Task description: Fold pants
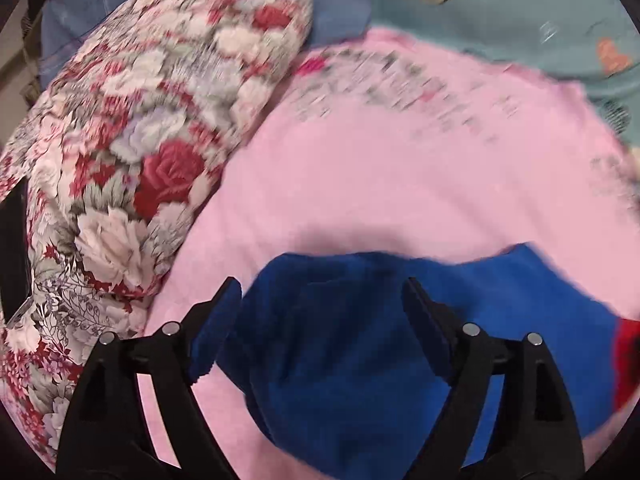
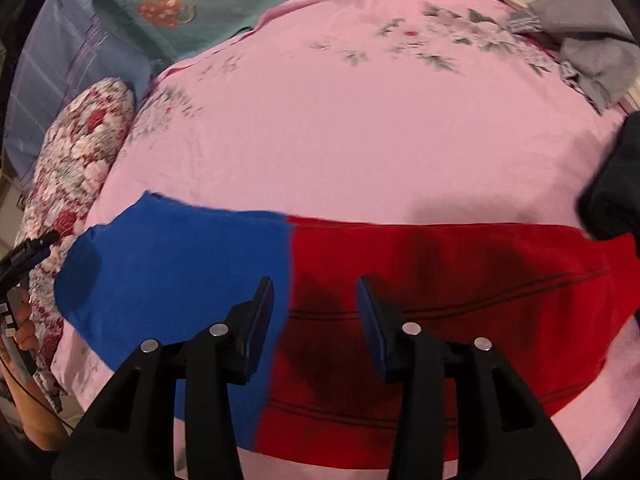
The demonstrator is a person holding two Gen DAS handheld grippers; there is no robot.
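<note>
The pants lie flat across a pink sheet, with a blue part on the left and a red part with thin dark stripes on the right. My right gripper hovers over the line where blue meets red, its jaws apart with no cloth pinched. My left gripper stands wide open above the blue end of the pants, the cloth lying below and between its fingers. A sliver of the red part shows at the right edge. In the right wrist view, a hand shows at the far left.
A floral pillow lies left of the pants, against the sheet's edge. Teal bedding with a mushroom print and a blue checked cloth lie at the back. Grey clothes are heaped at the back right, and a dark item sits at the right.
</note>
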